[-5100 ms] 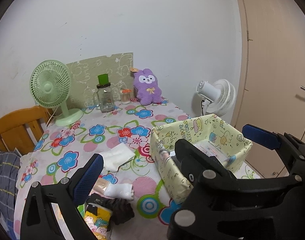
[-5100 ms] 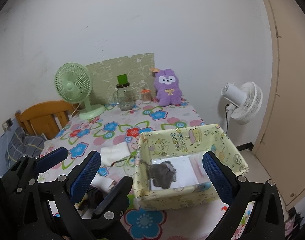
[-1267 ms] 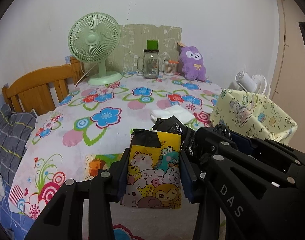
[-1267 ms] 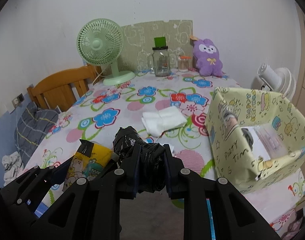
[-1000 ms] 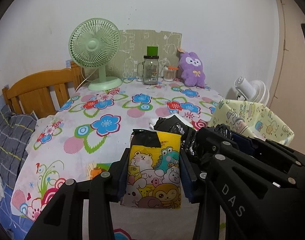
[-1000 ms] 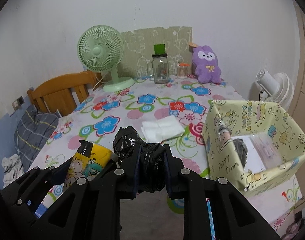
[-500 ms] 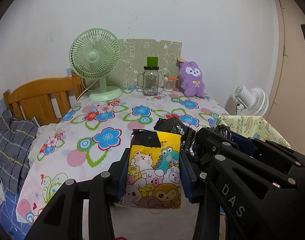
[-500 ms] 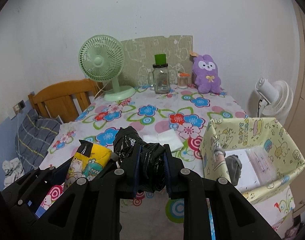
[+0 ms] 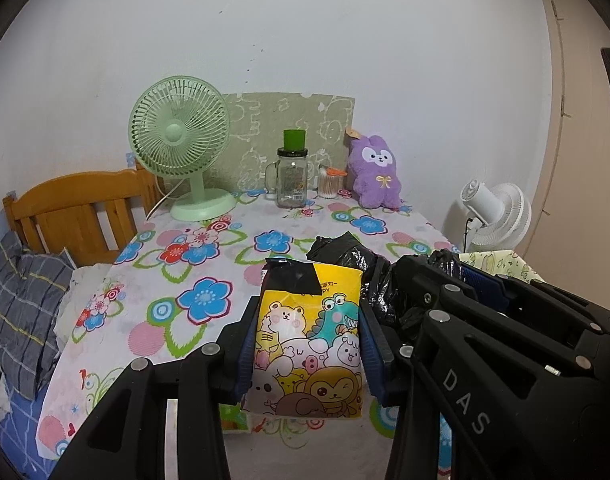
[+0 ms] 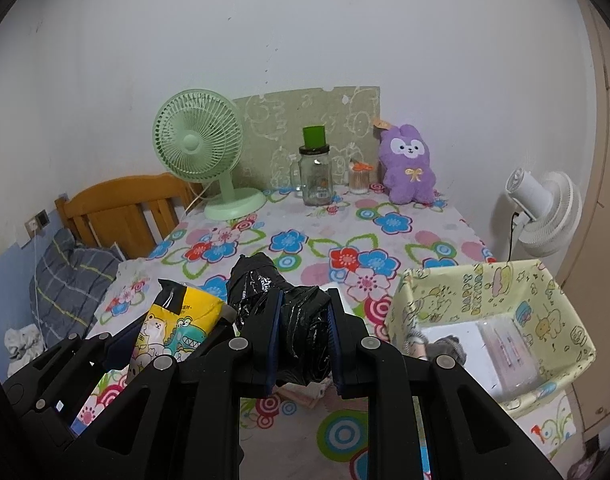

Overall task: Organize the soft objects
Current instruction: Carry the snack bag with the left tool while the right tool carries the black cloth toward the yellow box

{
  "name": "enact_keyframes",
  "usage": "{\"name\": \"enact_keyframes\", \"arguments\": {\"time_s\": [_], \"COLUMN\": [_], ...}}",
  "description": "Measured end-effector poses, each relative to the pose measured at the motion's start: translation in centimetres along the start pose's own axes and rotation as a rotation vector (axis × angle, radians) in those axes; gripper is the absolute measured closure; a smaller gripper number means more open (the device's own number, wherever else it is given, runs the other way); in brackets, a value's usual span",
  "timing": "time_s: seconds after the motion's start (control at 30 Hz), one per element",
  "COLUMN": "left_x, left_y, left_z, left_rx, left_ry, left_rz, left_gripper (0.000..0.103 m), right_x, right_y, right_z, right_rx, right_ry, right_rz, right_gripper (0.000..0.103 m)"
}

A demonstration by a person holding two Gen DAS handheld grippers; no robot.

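Two soft pkgs, yellow cartoon-animal pack point(image 9: 309, 332), crinkly black bundle point(image 10: 301, 332)

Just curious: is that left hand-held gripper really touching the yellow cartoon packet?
Touching. In the left wrist view the left hand-held gripper has its blue pads pressed against both side edges of the yellow cartoon packet.

Both tools are up off the bench now, the left tool point(image 9: 307, 344) carrying the yellow cartoon packet point(image 9: 309, 336) and the right tool point(image 10: 303, 344) the black plastic bundle point(image 10: 289, 320), higher above the flowered cloth point(image 10: 305, 244) than a second ago.
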State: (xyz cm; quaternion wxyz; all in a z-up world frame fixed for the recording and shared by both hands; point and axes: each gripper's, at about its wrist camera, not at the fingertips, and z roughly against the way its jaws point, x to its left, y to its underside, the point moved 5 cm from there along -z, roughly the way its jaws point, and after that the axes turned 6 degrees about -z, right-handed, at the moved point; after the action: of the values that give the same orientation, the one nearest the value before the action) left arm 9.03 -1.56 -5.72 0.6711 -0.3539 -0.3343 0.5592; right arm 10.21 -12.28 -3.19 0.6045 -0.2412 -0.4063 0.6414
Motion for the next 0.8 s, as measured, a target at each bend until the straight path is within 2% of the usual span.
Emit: {"name": "enact_keyframes", "arguments": {"time_s": [0.8], "left_x": [-5.6], "left_y": [-3.0], "left_z": [-0.8], "left_rx": [-0.03], "left_ry": [0.045], "left_rz": [-0.047], "left_gripper": [0.057], "right_x": [-5.5], "right_y": [-2.6], "right_z": [1.3], "right_rx": [-0.033], "right_ry": [0.031], "right_rz": [-0.005], "right_gripper": [0.08]}}
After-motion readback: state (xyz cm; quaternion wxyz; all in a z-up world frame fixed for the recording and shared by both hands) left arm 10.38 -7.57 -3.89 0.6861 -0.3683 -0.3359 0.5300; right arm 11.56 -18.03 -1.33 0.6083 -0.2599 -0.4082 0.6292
